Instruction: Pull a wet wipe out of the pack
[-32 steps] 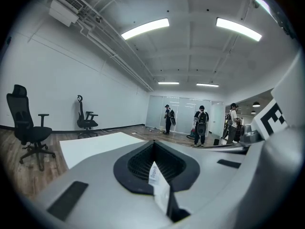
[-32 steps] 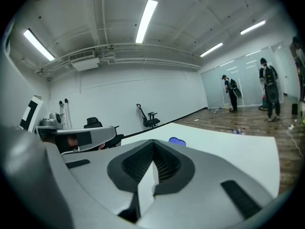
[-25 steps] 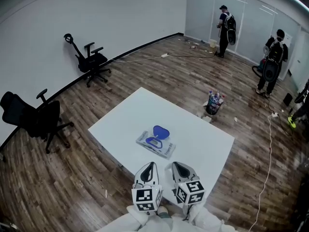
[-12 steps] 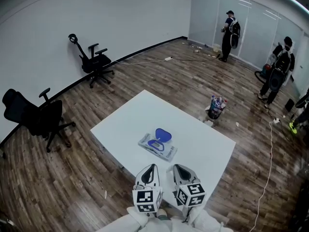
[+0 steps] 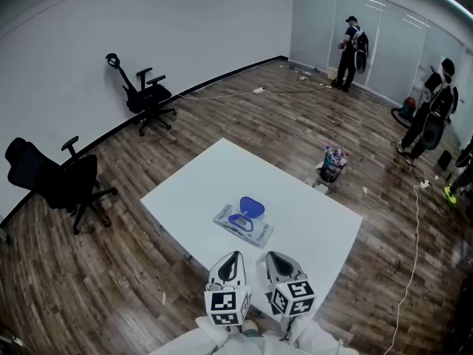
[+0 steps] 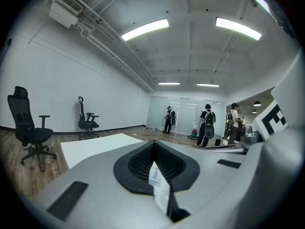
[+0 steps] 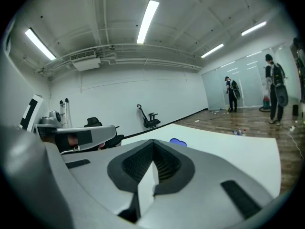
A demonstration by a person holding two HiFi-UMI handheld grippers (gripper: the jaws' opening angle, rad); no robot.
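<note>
Wood-plank floor (image 5: 244, 117) surrounds a square white table (image 5: 310, 220); two black office chairs stand by the far wall, one near the corner (image 5: 148, 98) and one further left (image 5: 55, 180). A small container of bottles (image 5: 332, 161) stands on the floor beyond the table's right corner, and two people (image 5: 353, 50) (image 5: 436, 109) stand by the glass partition at the back.

Wet wipe pack (image 5: 244, 222): a flat, pale rectangular packet lying at an angle near the middle of the table, well apart from both grippers. Its blue lid (image 5: 251, 208) is flipped up at the far side, over a blue-rimmed opening; whether a wipe protrudes cannot be made out.

Left gripper (image 5: 233, 256) and right gripper (image 5: 272, 257): side by side over the near table edge, tips toward the pack. In the left gripper view (image 6: 153, 144) the jaws meet, clenched on nothing. In the right gripper view (image 7: 152, 144) the jaws are likewise pressed together and empty, with the blue lid visible just beyond them.
</note>
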